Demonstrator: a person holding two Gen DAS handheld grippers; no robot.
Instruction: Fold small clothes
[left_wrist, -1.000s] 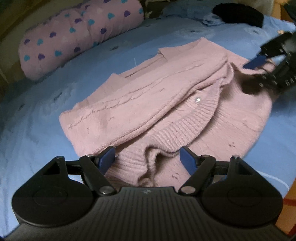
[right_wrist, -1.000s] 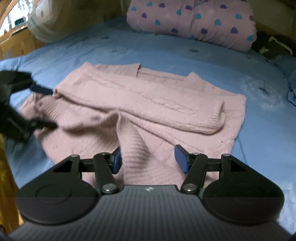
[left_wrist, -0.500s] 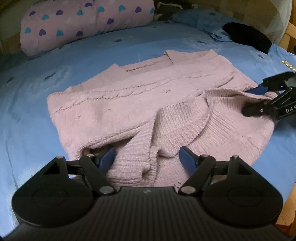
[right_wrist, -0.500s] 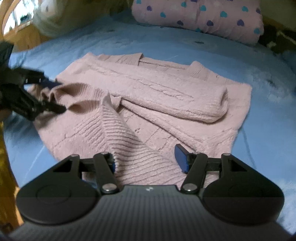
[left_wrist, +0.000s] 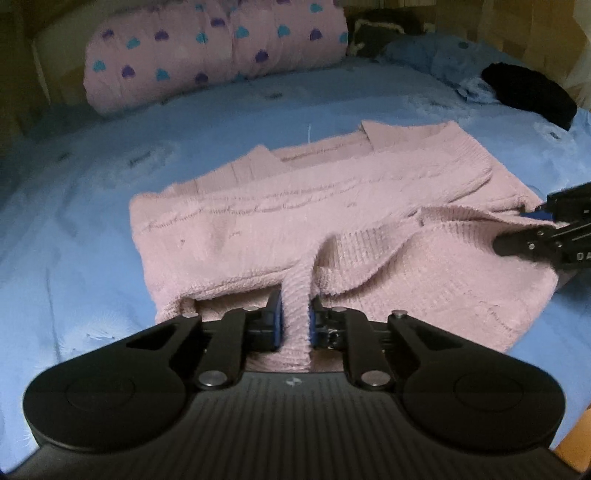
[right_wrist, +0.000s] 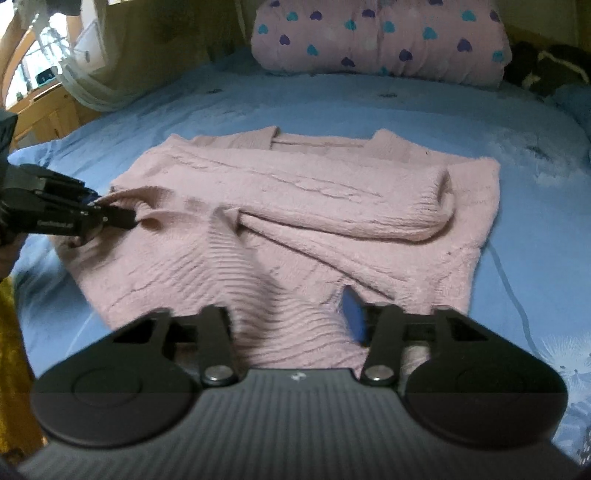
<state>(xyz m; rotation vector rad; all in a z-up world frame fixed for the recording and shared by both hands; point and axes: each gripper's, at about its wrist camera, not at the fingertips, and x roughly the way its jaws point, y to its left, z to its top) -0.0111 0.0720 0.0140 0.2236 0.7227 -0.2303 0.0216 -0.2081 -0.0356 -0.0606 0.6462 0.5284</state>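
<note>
A pink knitted sweater (left_wrist: 280, 206) (right_wrist: 314, 192) lies on the blue bedsheet (left_wrist: 74, 221), sleeves folded across its front. My left gripper (left_wrist: 295, 326) is shut on a raised ridge of the ribbed hem, and in the right wrist view the left gripper (right_wrist: 129, 218) pinches the sweater's left edge. My right gripper (right_wrist: 291, 314) is closing around hem fabric at the other corner. Fabric drapes over and hides its left finger, while the blue right pad (right_wrist: 352, 314) still shows bare. In the left wrist view the right gripper (left_wrist: 517, 229) straddles the sweater's edge.
A pink bolster with heart prints (left_wrist: 207, 55) (right_wrist: 380, 40) lies along the head of the bed. A black garment (left_wrist: 528, 92) and crumpled blue cloth (left_wrist: 424, 55) sit at the far right. Wooden furniture (right_wrist: 44, 110) stands beyond the bed's left edge.
My left jaws have gone from wide open to shut on the hem ridge. My right jaws have narrowed around the hem fabric, and the sweater's lower edge is bunched up more.
</note>
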